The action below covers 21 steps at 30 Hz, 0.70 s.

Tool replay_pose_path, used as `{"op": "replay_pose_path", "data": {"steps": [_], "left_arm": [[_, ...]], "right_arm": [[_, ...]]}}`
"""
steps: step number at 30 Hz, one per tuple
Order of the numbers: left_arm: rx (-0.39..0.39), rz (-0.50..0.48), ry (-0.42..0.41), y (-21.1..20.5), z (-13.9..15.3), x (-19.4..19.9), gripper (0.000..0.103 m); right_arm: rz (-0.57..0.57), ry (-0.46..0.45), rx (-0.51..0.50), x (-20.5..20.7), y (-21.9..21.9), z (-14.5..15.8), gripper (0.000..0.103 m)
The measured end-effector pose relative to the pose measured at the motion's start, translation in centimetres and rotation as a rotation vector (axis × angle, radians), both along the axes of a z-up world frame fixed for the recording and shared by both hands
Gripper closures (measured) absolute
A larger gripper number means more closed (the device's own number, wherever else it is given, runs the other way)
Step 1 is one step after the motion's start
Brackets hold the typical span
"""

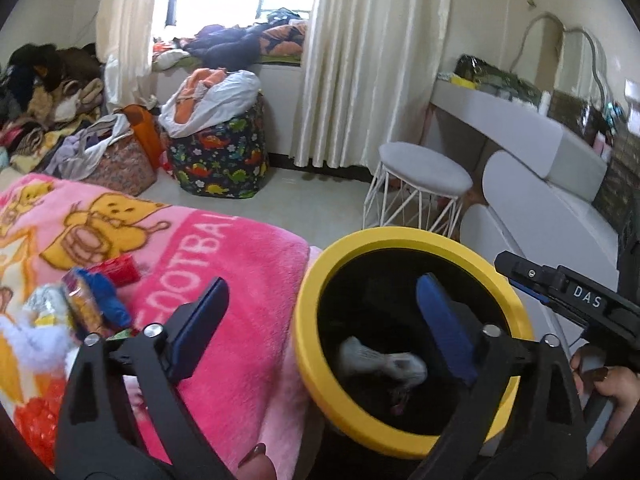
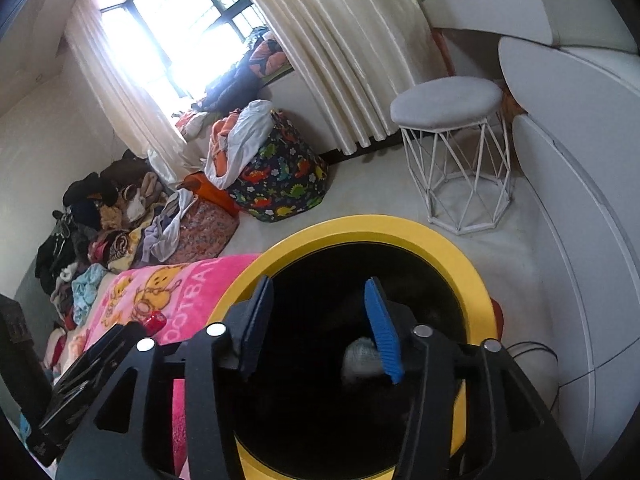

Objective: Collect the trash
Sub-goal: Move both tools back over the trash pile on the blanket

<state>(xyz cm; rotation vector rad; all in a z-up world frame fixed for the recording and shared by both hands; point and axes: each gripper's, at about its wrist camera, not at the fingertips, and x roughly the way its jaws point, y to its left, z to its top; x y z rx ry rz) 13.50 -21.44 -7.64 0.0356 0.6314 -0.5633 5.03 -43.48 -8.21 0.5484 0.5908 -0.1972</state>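
- The left hand-held gripper (image 1: 320, 320) has its jaws spread wide, nothing between them, one finger over the yellow-rimmed bin (image 1: 320, 280).
- The right hand-held gripper (image 2: 320, 328) is partly apart above the bin.
- A crumpled pale scrap (image 1: 380, 360), probably paper, lies inside.
- Wrappers (image 1: 92, 300) lie left on the pink blanket (image 1: 240, 280).

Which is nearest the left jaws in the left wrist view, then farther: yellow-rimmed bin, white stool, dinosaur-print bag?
1. Yellow-rimmed bin: directly beneath the left gripper, beside the pink blanket.
2. White stool: on the floor beyond the bin, right of centre.
3. Dinosaur-print bag: farthest, by the curtain under the window.
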Motion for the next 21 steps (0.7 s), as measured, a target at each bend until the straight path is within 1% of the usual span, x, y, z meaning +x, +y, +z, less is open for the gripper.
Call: {"op": "replay_pose_path", "data": {"steps": [2,6,9,21], "left_arm": [[-0.006,0.021,-0.003,1.2,0.2,-0.2,0.011],[-0.026,0.057,-0.008,3.3,0.8,-0.6,0.011],[-0.046,0.088,-0.013,4.9,1.3,-0.7,0.011],[-0.085,0.191,-0.018,10.1,2.2,-1.1,0.011]], "right_arm": [[0.018,-0.011,-0.012,0.2,0.7,0.3,0.054],[0.061,-0.03,-0.055,0.7,2.5,1.1,0.05],[0.083,-0.044,-0.075,0.9,3.6,1.7,0.05],[0.186,-0.108,-0.143,1.2,8.5,3.7,0.049]]}}
